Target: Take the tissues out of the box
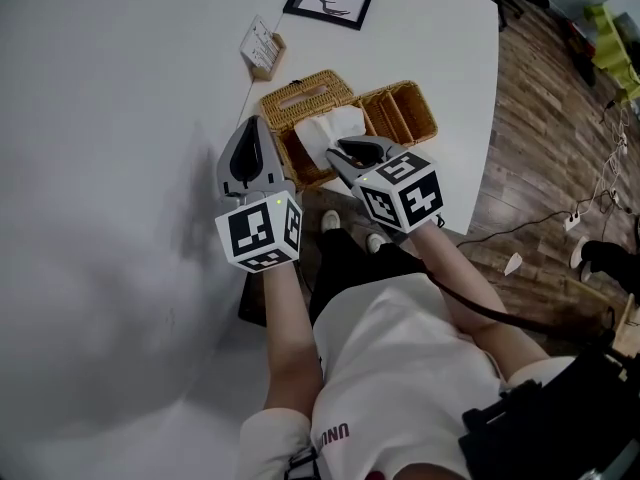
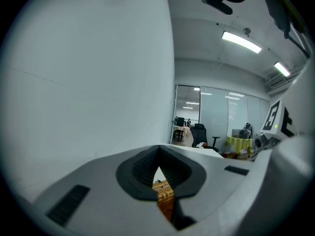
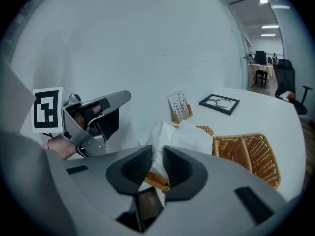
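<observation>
A woven wicker tissue box (image 1: 300, 96) stands on the white table (image 1: 120, 88). A white tissue (image 1: 330, 133) rises out of its top. My right gripper (image 1: 338, 154) is over the box, shut on that tissue; in the right gripper view the tissue (image 3: 182, 136) runs down between the dark pads of the right gripper (image 3: 156, 155). My left gripper (image 1: 256, 128) lies close beside the box's left side, pointing along it. In the left gripper view the pads of the left gripper (image 2: 158, 154) meet at their tips, and a strip of the wicker box (image 2: 164, 196) shows behind them.
A wicker organiser (image 1: 402, 111) adjoins the box on its right, near the table's edge. A small card holder (image 1: 262, 46) and a black picture frame (image 1: 328, 1) lie farther back. Wooden floor (image 1: 540, 148) with cables lies to the right.
</observation>
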{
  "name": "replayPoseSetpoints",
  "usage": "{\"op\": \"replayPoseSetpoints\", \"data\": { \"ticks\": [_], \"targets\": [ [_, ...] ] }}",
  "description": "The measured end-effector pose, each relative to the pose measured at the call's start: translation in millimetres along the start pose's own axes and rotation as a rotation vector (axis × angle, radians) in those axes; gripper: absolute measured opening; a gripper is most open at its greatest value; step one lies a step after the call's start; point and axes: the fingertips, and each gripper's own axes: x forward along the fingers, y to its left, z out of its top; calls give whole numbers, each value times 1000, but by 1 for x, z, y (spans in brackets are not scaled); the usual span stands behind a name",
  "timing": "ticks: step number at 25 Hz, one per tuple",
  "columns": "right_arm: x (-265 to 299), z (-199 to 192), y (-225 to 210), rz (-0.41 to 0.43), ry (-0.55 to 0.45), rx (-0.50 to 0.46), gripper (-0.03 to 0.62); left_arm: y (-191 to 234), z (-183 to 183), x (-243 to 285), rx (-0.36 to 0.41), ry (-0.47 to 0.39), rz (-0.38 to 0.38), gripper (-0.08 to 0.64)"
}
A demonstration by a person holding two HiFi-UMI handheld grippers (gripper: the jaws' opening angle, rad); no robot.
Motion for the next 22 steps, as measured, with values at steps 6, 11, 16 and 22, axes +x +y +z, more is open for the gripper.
{"op": "replayPoseSetpoints", "data": {
  "ticks": [6,11,16,22],
  "targets": [
    [-13,9,6,1,-29,-7,89,-6,10,-9,19,-7,5,12],
    [-16,17,7,1,-50,-13,89,-6,18,-8,30,-27,6,12],
    [-23,28,11,3,-79,-30,86,-5,23,-12,29,-39,8,12],
    [-29,39,12,-4,-111,-37,86,-6,24,-15,26,-44,10,12]
  ]
}}
